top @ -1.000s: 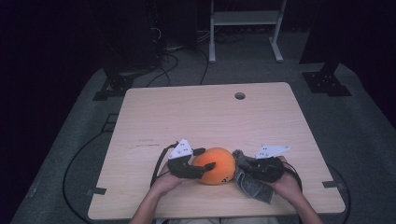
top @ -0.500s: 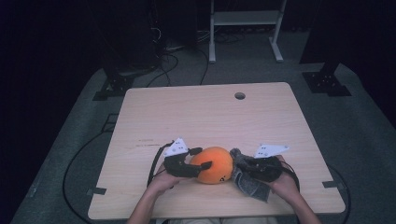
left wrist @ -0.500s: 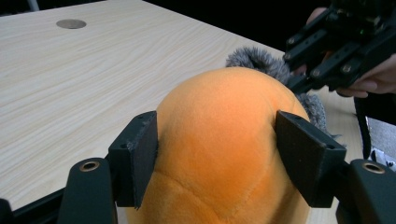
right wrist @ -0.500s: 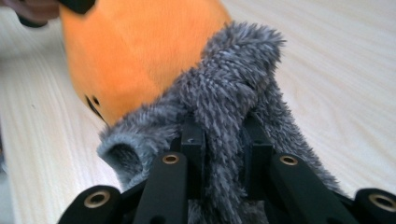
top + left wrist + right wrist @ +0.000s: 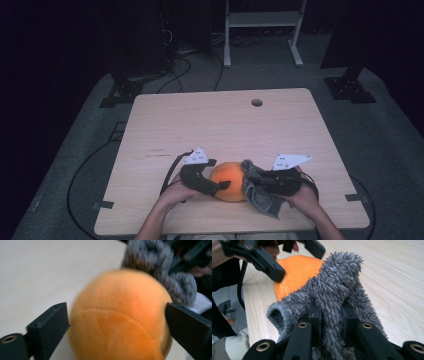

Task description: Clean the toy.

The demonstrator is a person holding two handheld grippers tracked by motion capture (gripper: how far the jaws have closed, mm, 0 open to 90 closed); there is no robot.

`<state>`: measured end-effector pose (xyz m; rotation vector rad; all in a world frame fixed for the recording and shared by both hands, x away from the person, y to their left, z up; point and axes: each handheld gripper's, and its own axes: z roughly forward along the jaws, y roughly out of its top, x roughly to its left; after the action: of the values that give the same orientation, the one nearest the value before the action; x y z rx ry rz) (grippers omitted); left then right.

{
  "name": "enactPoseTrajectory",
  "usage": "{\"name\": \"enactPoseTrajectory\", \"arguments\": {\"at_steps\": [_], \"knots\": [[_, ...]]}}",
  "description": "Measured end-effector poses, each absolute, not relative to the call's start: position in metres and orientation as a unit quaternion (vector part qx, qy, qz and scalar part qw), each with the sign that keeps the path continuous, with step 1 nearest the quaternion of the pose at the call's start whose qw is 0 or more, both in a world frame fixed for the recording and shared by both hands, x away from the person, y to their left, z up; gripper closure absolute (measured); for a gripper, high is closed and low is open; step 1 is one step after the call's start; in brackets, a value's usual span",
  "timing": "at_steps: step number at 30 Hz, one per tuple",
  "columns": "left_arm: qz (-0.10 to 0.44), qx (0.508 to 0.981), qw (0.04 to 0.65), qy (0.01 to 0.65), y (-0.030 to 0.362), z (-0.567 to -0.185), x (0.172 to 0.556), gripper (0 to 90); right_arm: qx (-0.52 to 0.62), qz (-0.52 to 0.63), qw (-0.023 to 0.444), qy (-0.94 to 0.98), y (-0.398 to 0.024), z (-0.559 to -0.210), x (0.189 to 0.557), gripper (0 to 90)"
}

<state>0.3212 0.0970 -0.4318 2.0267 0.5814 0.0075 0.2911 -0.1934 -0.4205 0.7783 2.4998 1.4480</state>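
Bare table (image 5: 220, 125) beyond orange ball (image 5: 227, 180)

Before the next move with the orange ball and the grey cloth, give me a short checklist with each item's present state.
1. Right gripper shut on the grey cloth: ok, fabric is pinched between its jaws.
2. Left gripper around the ball: ok, a jaw stands on each side; the jaws have just been opening.
3. Left pads pressing the ball: cannot tell, blurred; one pad shows a small gap.
4. Cloth touching the ball: ok, it lies against the ball's side in the high view.
5. Ball resting on the table: ok.
6. Ball away from the table's near edge: not ok, it sits close to it.
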Motion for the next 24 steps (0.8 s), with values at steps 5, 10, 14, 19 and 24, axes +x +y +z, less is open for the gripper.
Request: {"name": "enactPoseTrajectory", "arguments": {"at_steps": [5,10,14,19,24], "knots": [[0.05,0.832,0.511,0.208,0.096,-0.426,0.313,34.4,0.264,0.48,0.091,0.832,-0.195,-0.417,0.29,74.0],[0.191,0.815,0.528,0.144,0.077,-0.431,0.301,30.2,0.276,0.497,0.153,0.808,-0.198,-0.405,0.288,74.6],[0.151,0.813,0.54,0.156,0.08,-0.429,0.303,14.3,0.277,0.474,0.146,0.823,-0.191,-0.417,0.292,74.4],[0.08,0.804,0.535,0.248,0.095,-0.431,0.317,14.2,0.28,0.45,0.123,0.839,-0.195,-0.43,0.298,74.1],[0.11,0.817,0.53,0.196,0.086,-0.429,0.309,22.5,0.276,0.453,0.14,0.836,-0.197,-0.419,0.291,74.6]]}}
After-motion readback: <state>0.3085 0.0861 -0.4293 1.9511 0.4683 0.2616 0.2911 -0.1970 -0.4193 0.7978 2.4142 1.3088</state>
